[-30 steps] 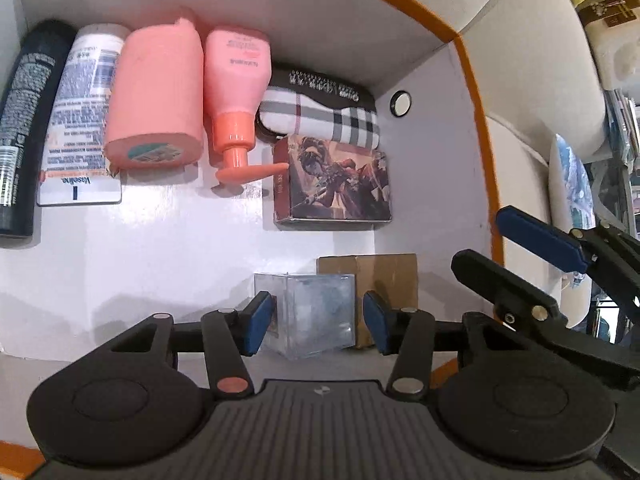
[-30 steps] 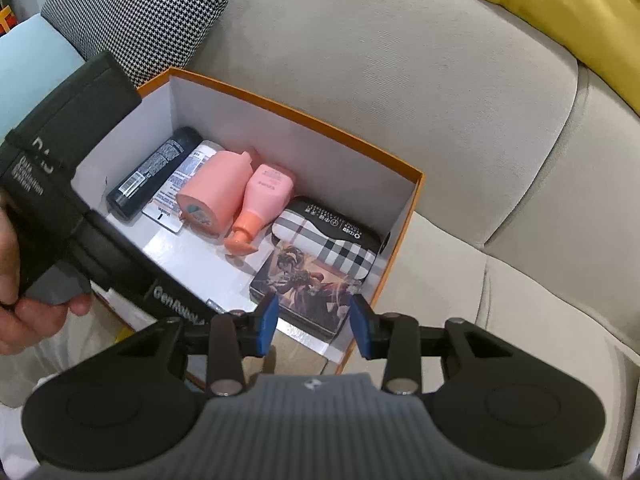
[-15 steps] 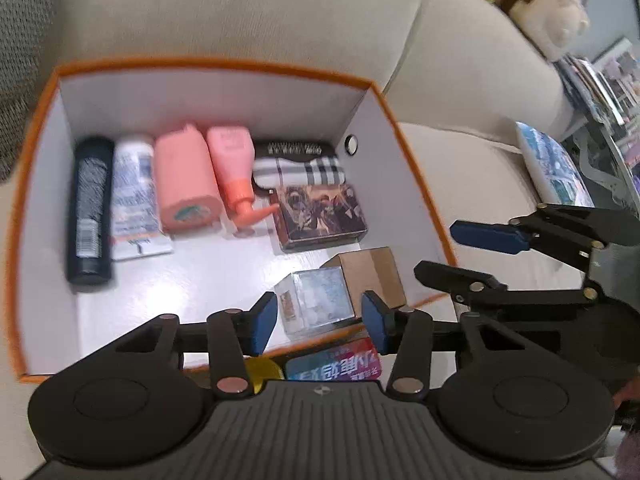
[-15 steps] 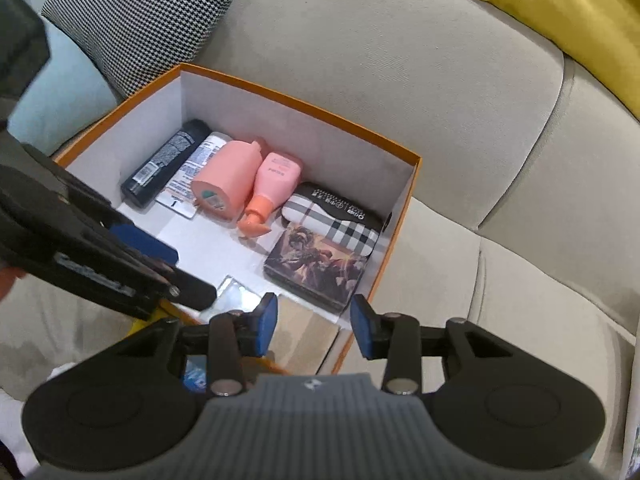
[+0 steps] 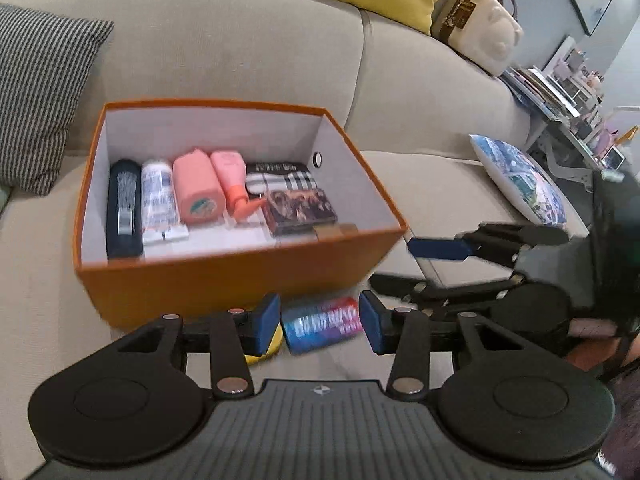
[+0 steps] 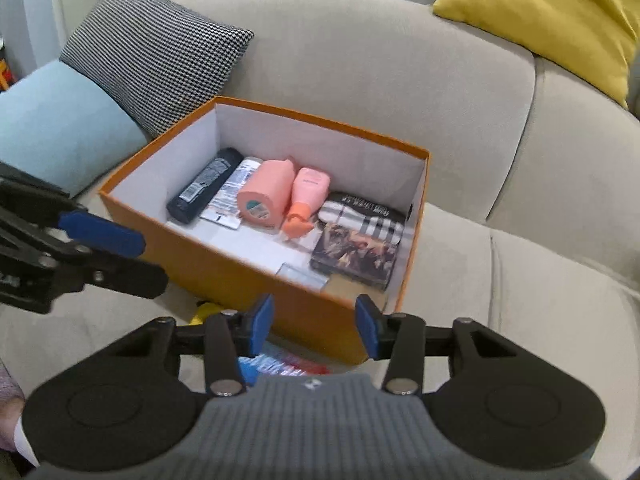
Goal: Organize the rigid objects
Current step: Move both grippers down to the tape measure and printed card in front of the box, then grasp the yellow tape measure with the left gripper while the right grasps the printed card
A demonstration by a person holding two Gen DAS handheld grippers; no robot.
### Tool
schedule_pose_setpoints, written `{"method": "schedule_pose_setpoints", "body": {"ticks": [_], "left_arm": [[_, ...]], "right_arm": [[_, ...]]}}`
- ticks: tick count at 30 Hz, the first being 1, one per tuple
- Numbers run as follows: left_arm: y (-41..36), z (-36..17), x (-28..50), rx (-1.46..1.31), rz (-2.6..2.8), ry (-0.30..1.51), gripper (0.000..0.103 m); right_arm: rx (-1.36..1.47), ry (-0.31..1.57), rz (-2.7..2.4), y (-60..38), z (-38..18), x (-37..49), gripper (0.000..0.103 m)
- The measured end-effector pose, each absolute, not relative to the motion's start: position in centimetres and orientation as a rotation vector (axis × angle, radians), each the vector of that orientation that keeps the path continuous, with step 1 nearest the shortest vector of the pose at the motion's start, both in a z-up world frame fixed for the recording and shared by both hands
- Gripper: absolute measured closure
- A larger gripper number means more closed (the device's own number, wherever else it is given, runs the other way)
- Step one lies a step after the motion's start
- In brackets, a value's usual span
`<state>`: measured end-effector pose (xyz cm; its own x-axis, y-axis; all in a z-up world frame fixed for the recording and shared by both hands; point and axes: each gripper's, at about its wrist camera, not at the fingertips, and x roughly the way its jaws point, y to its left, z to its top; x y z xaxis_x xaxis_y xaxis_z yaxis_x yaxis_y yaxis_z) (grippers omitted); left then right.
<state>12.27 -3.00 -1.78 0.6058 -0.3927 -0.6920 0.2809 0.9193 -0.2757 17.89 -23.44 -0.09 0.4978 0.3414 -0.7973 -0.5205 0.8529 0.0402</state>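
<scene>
At nine o'clock in the left wrist view a striped cushion leans on the sofa. Right of it, toward ten o'clock, sits the orange box, open-topped. Inside, from left to right, lie a black bottle, a white tube, a pink roll, a pink pump bottle, a plaid case and, in front of that, a picture box. A brown carton shows at the near wall.

At centre, toward six o'clock, the left gripper stands with its jaws spread wide and nothing between them. Just beyond its pads, on the cushion outside the box, lies a blue and red packet, with a yellow item beside it at seven o'clock, mostly hidden.

The packet looks to be the next thing to put away. It is blurred, but reads as a small, light, fairly stiff pack, probably glossy and so a little slippery. I would close on its two long sides near the middle, squarely, to stop it twisting.

At three o'clock the right gripper hangs with its fingers parted and empty. Its own camera confirms this: the right gripper is agape above the box's near wall.
</scene>
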Motion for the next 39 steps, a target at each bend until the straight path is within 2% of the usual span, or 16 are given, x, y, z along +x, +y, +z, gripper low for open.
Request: {"method": "schedule_pose_setpoints", "body": {"ticks": [8,14,16,23,28,30,31,37,38,39], "left_arm": [[-1.6,-7.4,10.9,-0.227,-0.280,0.893,0.052],[-0.6,-10.7,11.1,-0.195,-0.188,0.881,0.042],[-0.2,-11.5,11.6,-0.222,-0.160,0.890,0.036],[-0.2,-13.1,13.9,-0.278,-0.143,0.937,0.029],[-1.2,-13.6,16.0,-0.286,-0.130,0.962,0.027],[-1.7,-13.9,16.7,-0.272,-0.119,0.967,0.025],[-1.9,-14.0,16.9,-0.266,-0.118,0.961,0.024],[-3.2,-14.2,18.1,-0.202,-0.136,0.986,0.027],[-3.5,-14.1,18.3,-0.187,-0.138,0.992,0.029],[-3.7,-14.0,18.3,-0.177,-0.146,0.998,0.035]], "right_arm": [[-0.256,0.886,0.441,-21.3,-6.5,12.1,0.047],[-0.266,0.851,0.305,-21.0,-9.6,11.6,0.047],[-0.293,0.836,0.296,-20.9,-10.2,11.7,0.047],[-0.321,0.853,0.333,-20.3,-12.5,12.7,0.047],[-0.336,0.858,0.354,-20.4,-13.3,13.6,0.042],[-0.360,0.844,0.349,-20.2,-13.5,13.7,0.035],[-0.383,0.832,0.352,-20.0,-13.6,13.7,0.034],[-0.507,0.772,0.394,-18.9,-13.6,13.2,0.035],[-0.517,0.769,0.404,-18.8,-13.5,13.2,0.035],[-0.525,0.770,0.415,-18.7,-13.5,13.1,0.035]]}}
